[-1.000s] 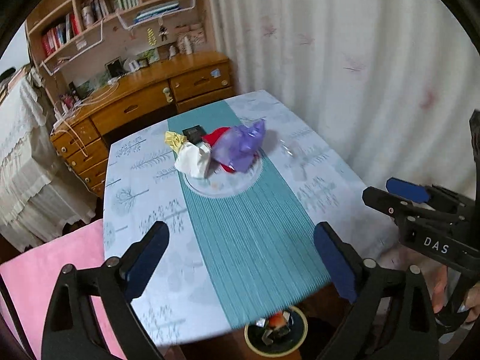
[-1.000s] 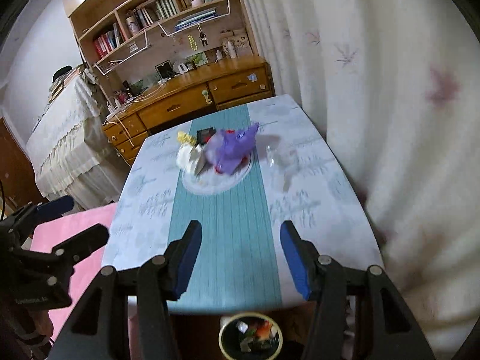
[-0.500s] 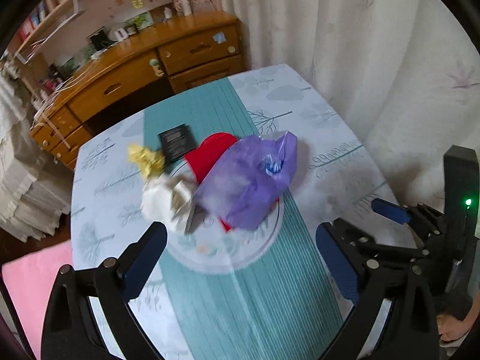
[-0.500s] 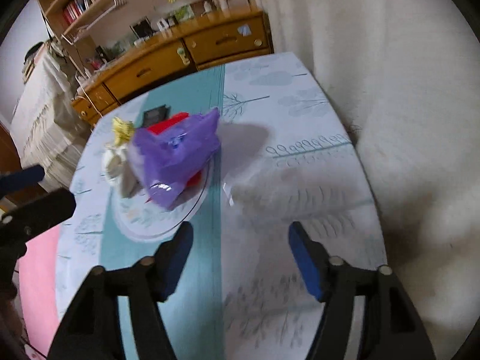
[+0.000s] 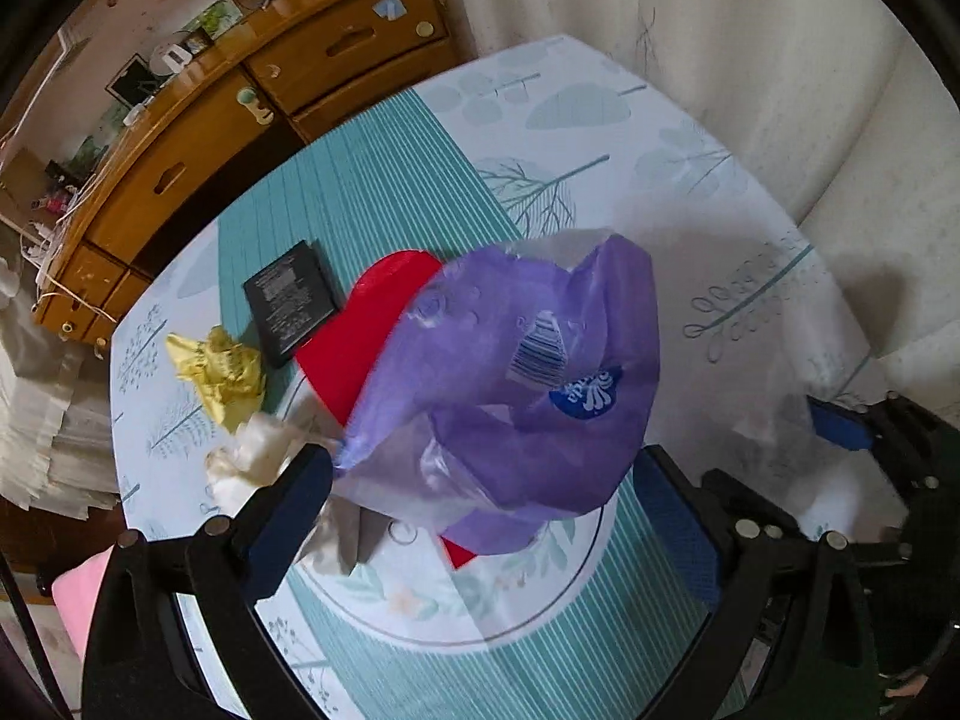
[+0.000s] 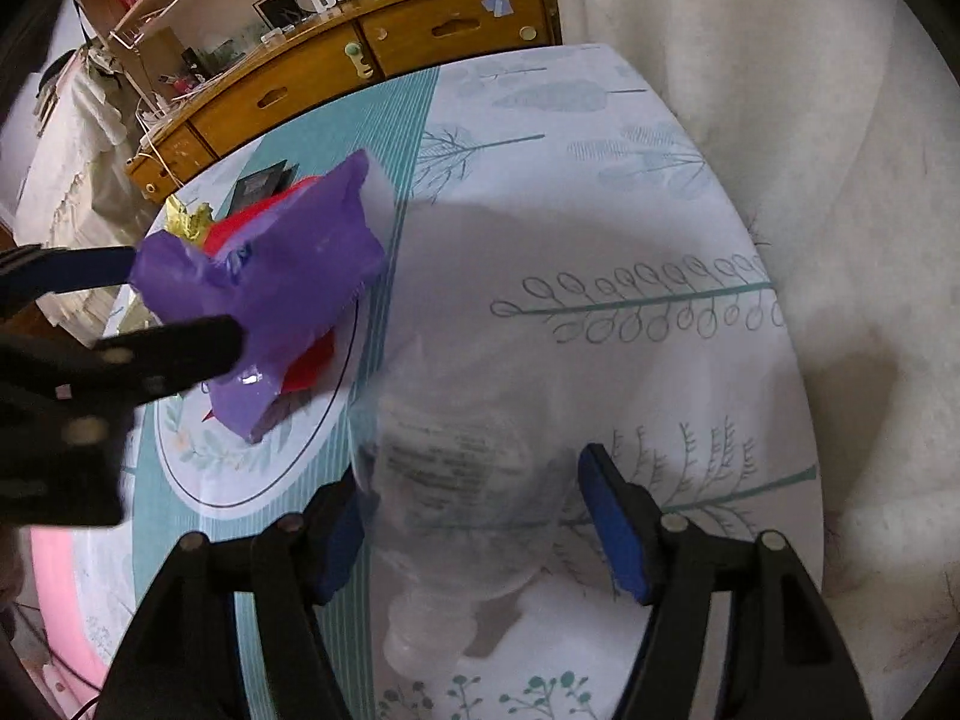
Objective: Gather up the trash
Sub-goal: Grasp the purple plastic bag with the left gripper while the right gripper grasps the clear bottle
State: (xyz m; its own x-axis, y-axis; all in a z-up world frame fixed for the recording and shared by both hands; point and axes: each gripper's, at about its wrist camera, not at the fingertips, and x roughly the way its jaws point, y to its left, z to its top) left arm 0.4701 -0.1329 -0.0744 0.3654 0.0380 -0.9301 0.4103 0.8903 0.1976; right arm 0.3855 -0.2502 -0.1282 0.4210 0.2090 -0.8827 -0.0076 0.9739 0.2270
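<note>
A crumpled purple plastic bag (image 5: 516, 384) lies on a red heart-shaped sheet (image 5: 372, 324) in the middle of the table (image 5: 600, 120). My left gripper (image 5: 480, 510) stands open just above the bag, one finger on either side of its near end. A white tissue wad (image 5: 252, 456) and a yellow paper ball (image 5: 222, 372) lie left of it. A clear plastic bottle (image 6: 468, 480) lies on the cloth between the blue pads (image 6: 612, 528) of my right gripper (image 6: 474, 516). Those jaws stand wide and I see no pad pressing on the bottle.
A flat black box (image 5: 291, 300) lies behind the red sheet. Behind the table stands a wooden desk with drawers (image 5: 300, 78). A pale curtain (image 5: 780, 60) hangs close along the table's right side. Something pink (image 6: 54, 570) shows past the near left edge.
Both grippers have dropped and moved in over the table. The purple bag now sits between the left fingers and the clear bottle between the right fingers. The right jaws have widened.
</note>
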